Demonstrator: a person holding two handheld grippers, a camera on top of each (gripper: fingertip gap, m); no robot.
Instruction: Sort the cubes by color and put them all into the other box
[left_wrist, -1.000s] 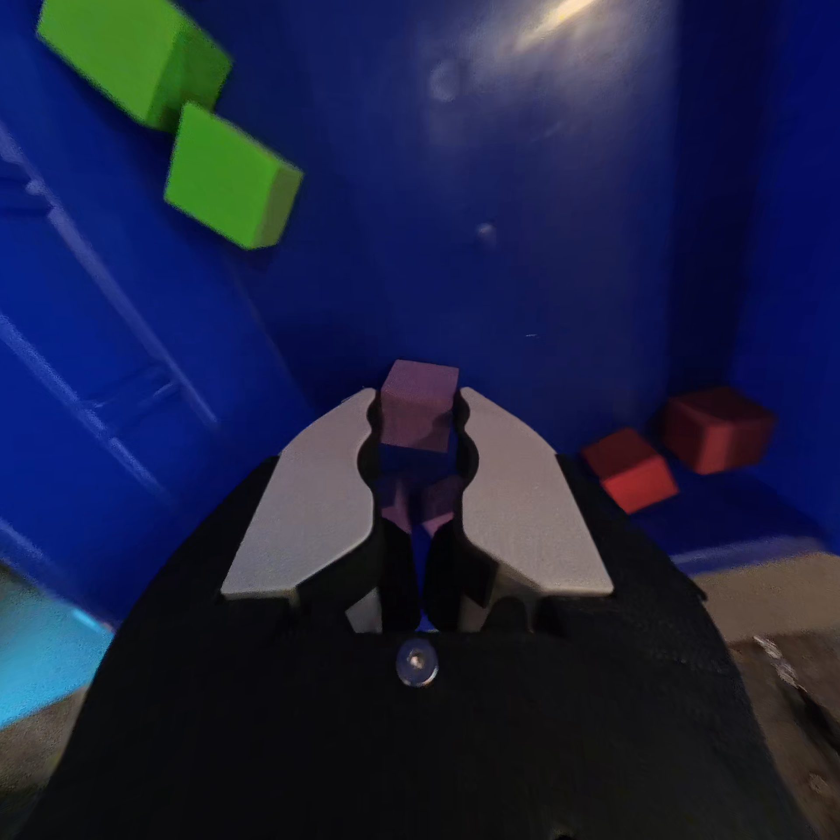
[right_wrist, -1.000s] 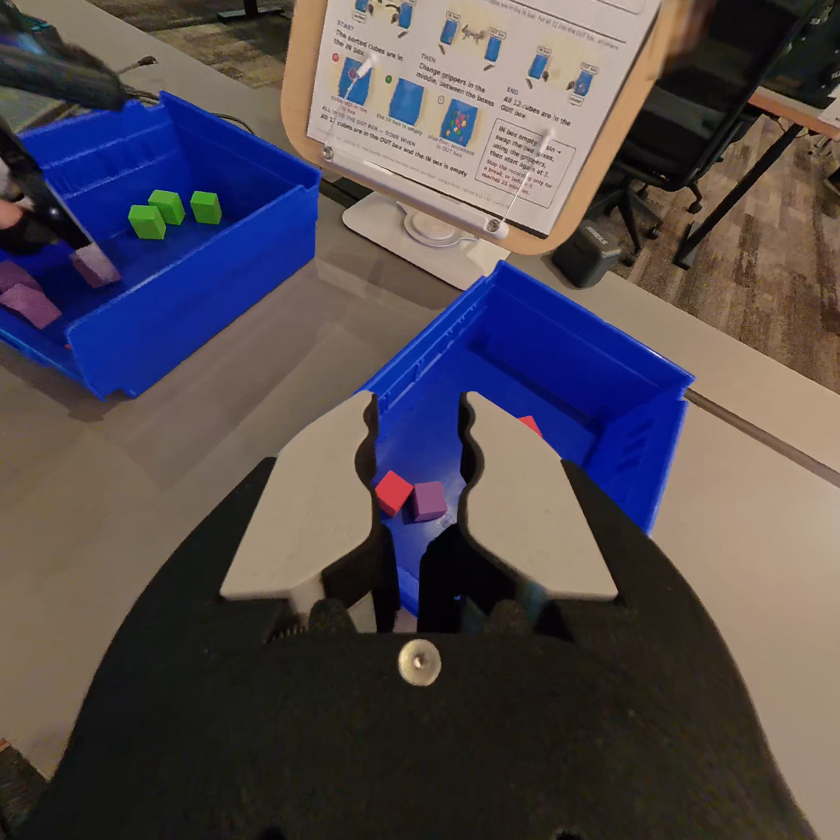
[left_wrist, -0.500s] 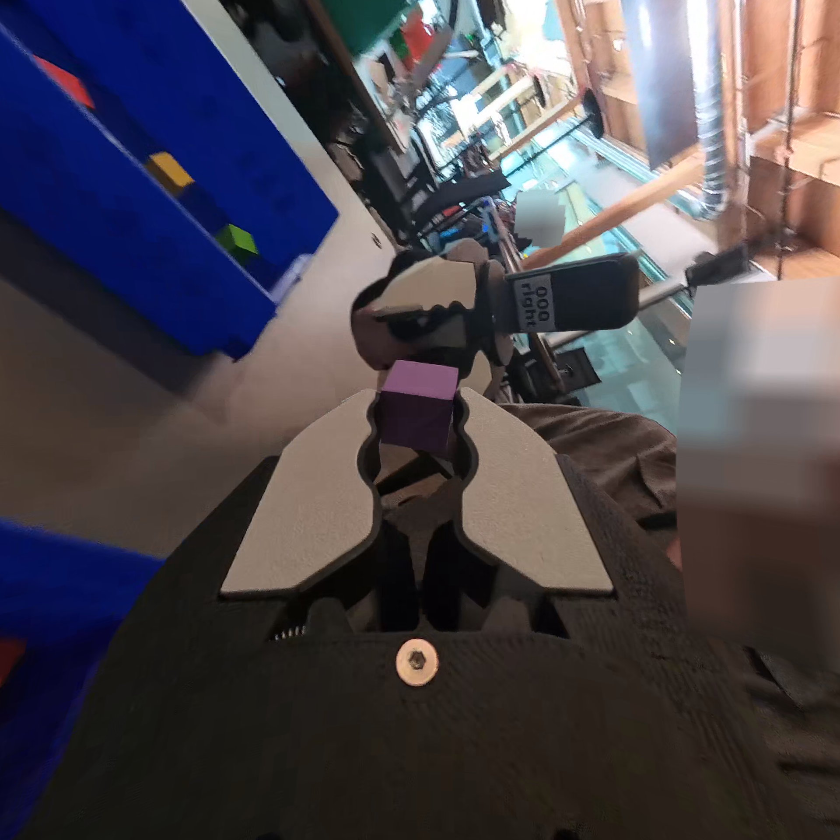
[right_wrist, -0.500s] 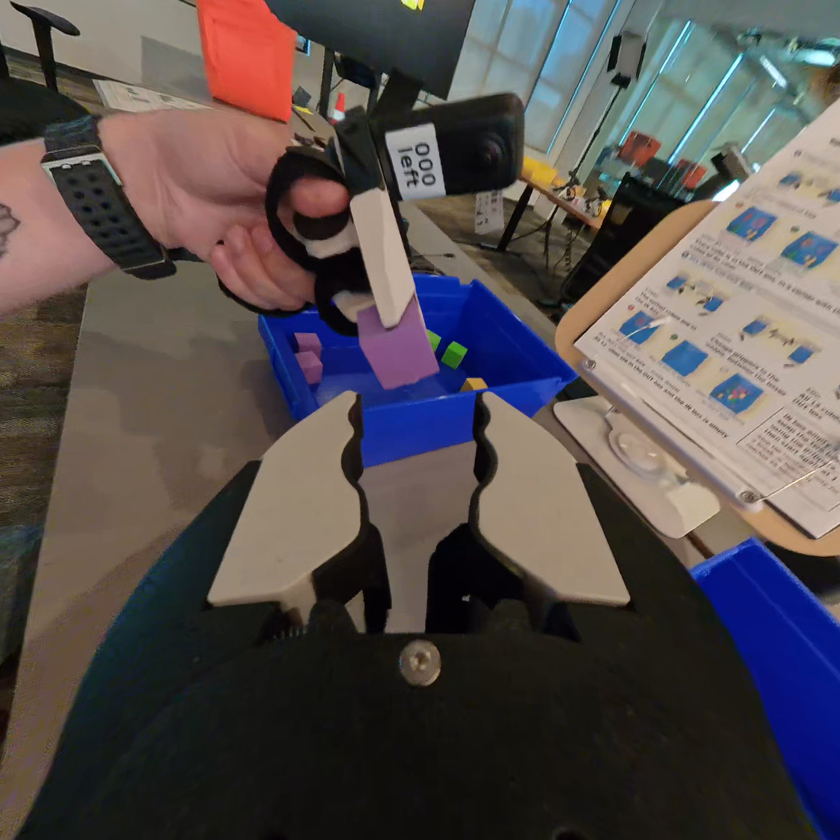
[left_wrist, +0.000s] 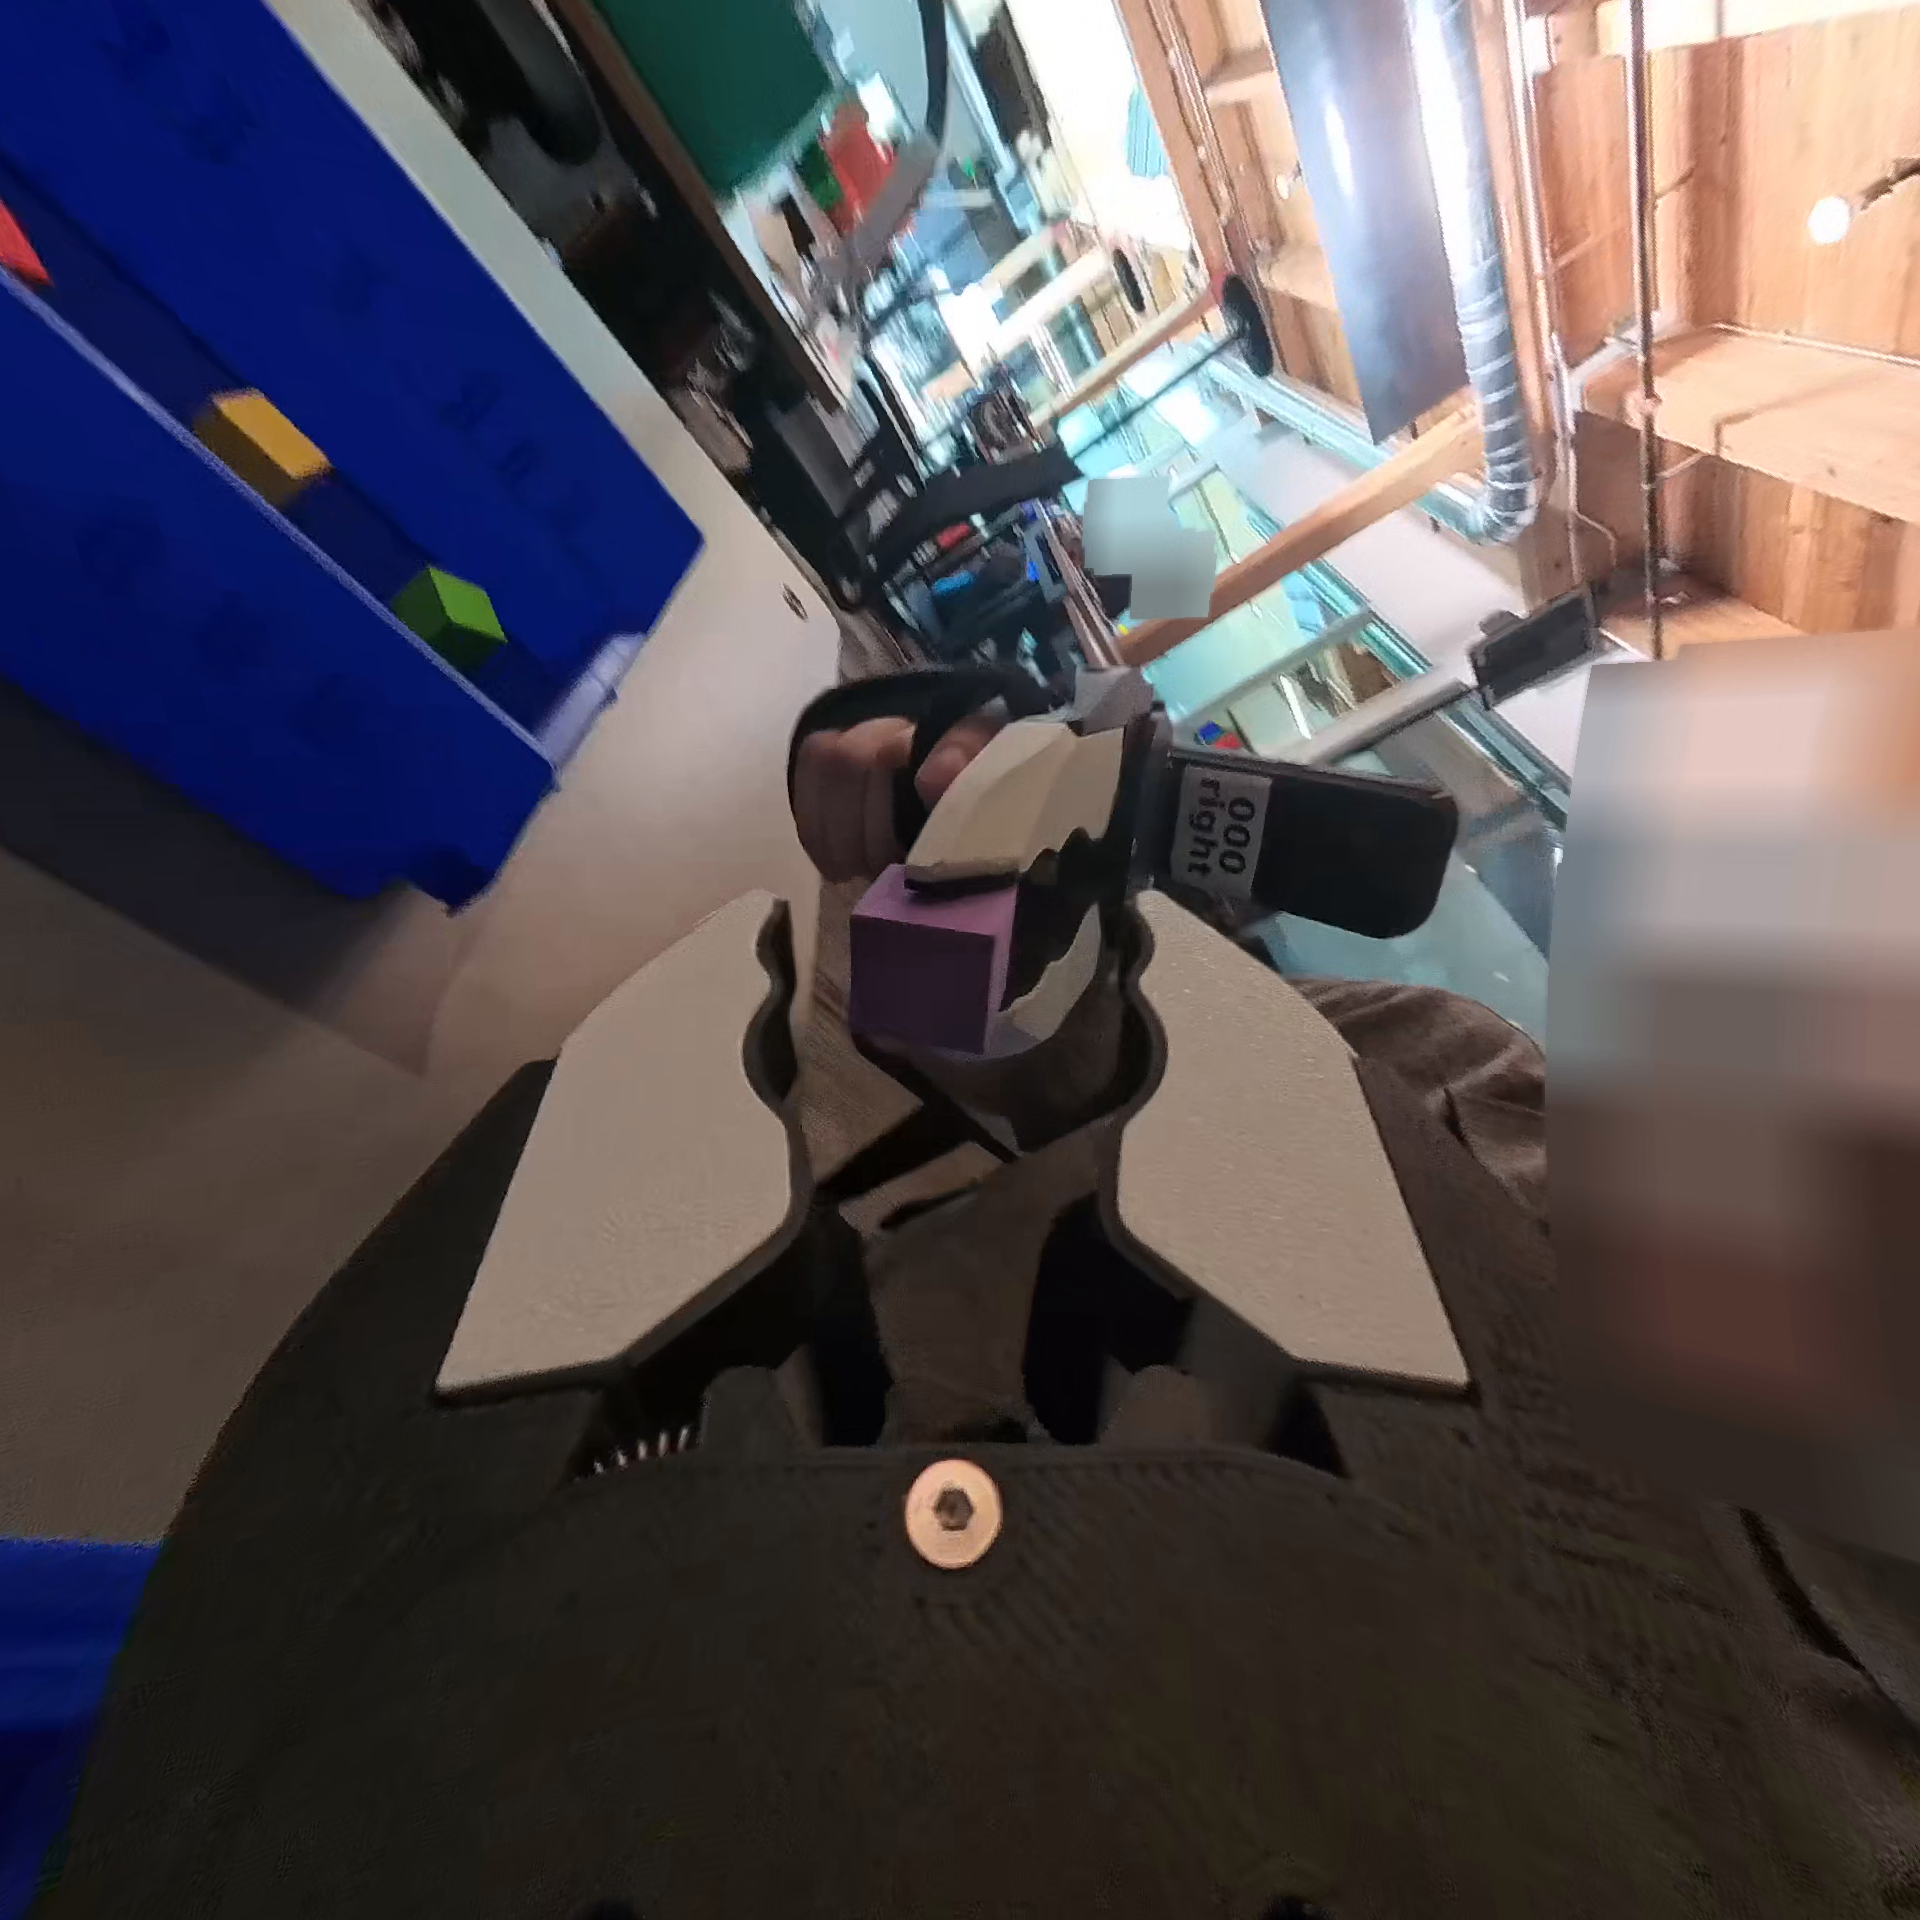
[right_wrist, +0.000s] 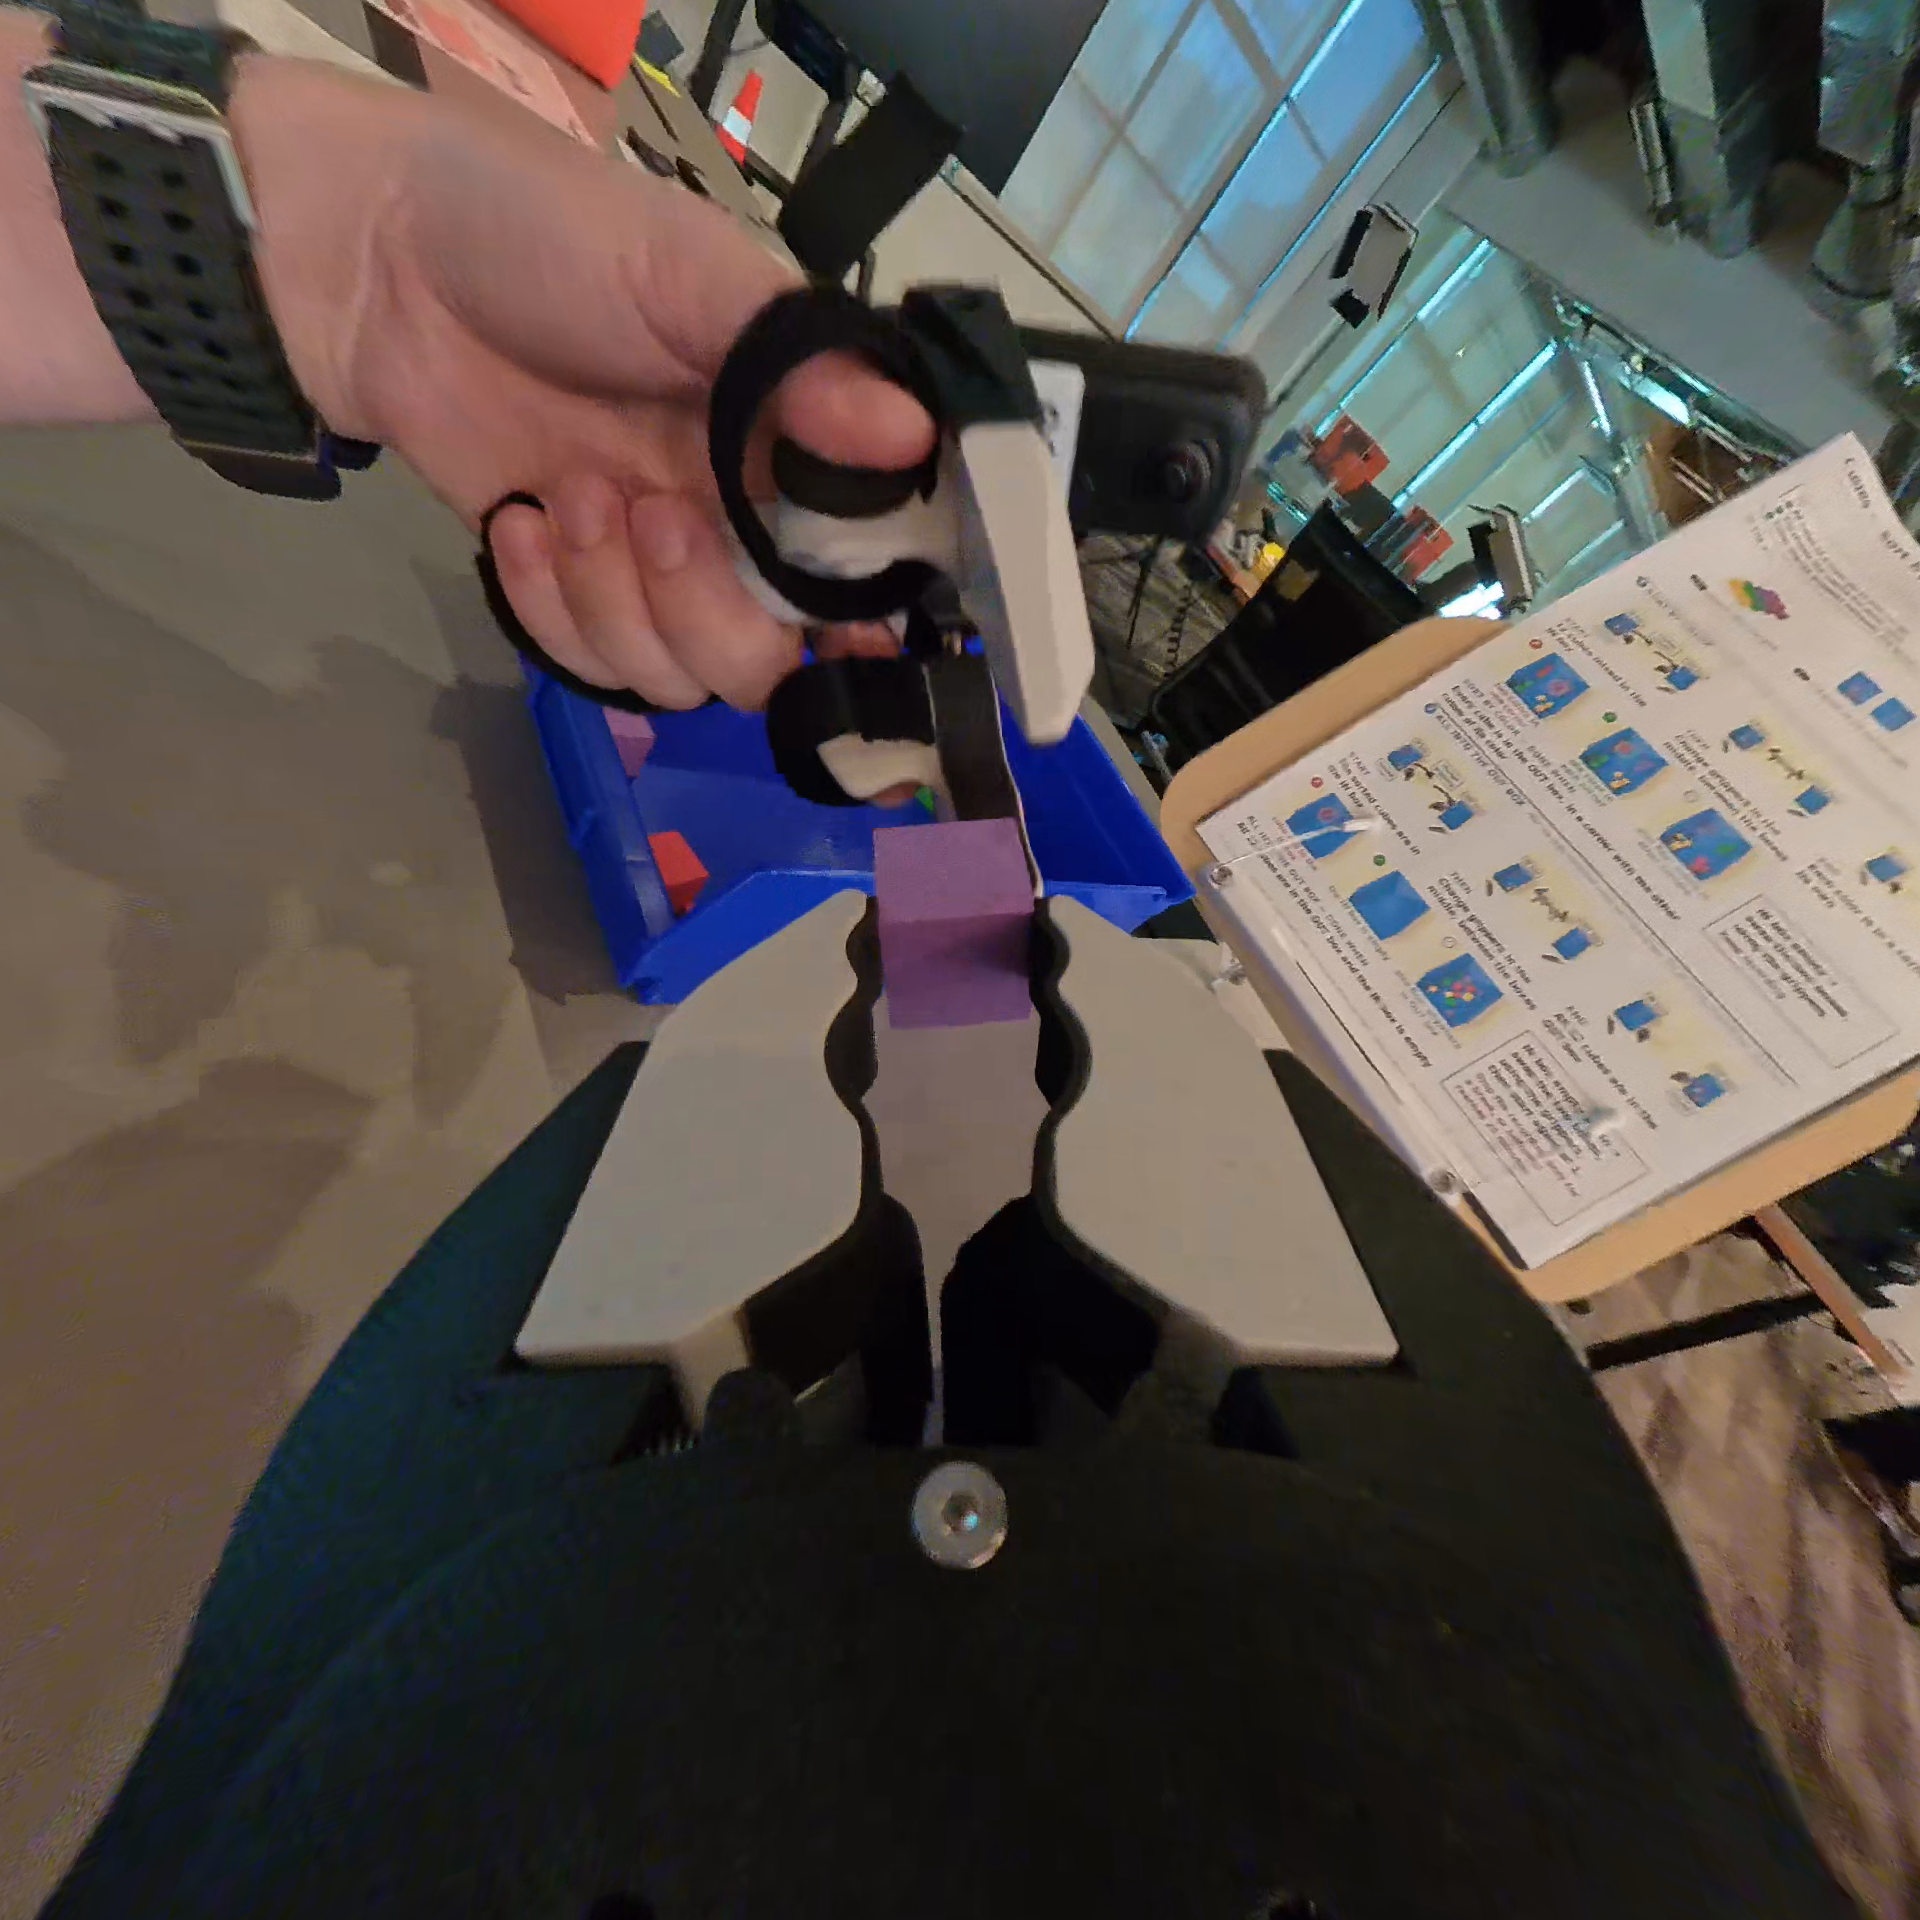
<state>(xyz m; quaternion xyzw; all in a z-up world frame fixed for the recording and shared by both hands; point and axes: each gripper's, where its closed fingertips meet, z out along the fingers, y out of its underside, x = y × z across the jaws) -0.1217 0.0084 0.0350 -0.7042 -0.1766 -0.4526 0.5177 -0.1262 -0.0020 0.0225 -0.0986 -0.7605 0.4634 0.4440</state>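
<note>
Purple cube — one, right tongs

Left wrist view: purple cube hides the right gripper's lower finger. Blue bin cut off by the left edge; red cube shows only a sliver. Right wrist view: left gripper far finger mostly behind the near one, gap probably wide. Instruction sheet clipped at right, motion-blurred.

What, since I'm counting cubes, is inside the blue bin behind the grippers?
A red cube, a purple cube and a green sliver; the hand hides the rest.
</note>
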